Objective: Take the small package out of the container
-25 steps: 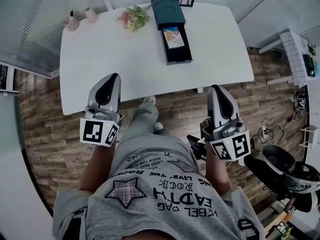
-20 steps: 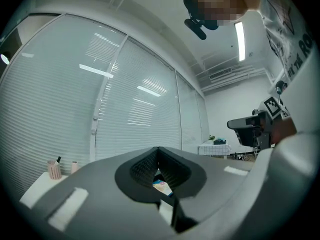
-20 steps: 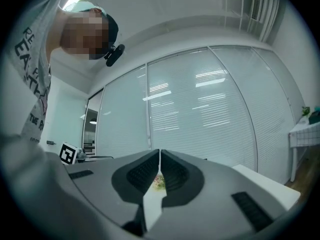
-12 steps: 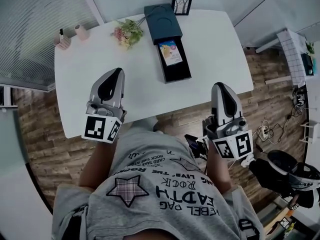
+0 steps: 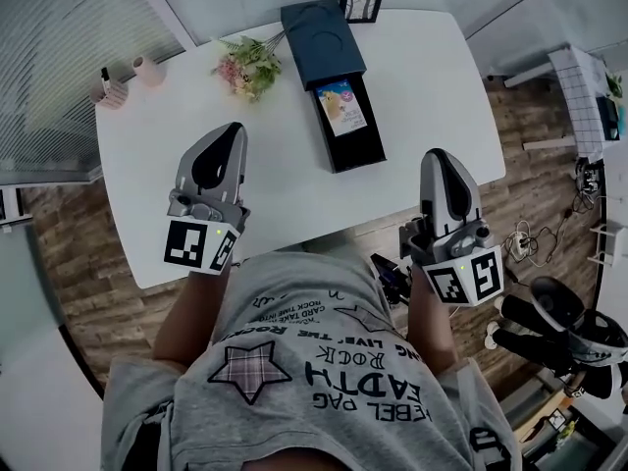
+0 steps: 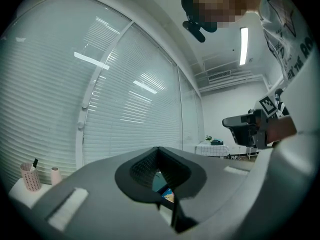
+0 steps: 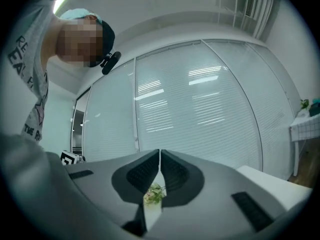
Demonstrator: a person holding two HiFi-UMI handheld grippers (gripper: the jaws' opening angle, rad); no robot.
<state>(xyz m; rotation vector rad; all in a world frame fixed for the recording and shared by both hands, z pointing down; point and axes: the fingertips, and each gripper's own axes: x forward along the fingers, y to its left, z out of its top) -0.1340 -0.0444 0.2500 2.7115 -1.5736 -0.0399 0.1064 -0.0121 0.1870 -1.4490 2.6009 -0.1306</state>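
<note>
L gripper and R gripper: jaws clenched, nothing grasped. L is over the counter, R at its near edge. Task item: small pkg lies in the open dark container, well apart from both. Pkg print is illegible; shirt print incl. "ROCK".

A white table is carrying a dark container, a flower bunch, a picture frame and, seemingly, two pinkish cups standing at its left corner.
</note>
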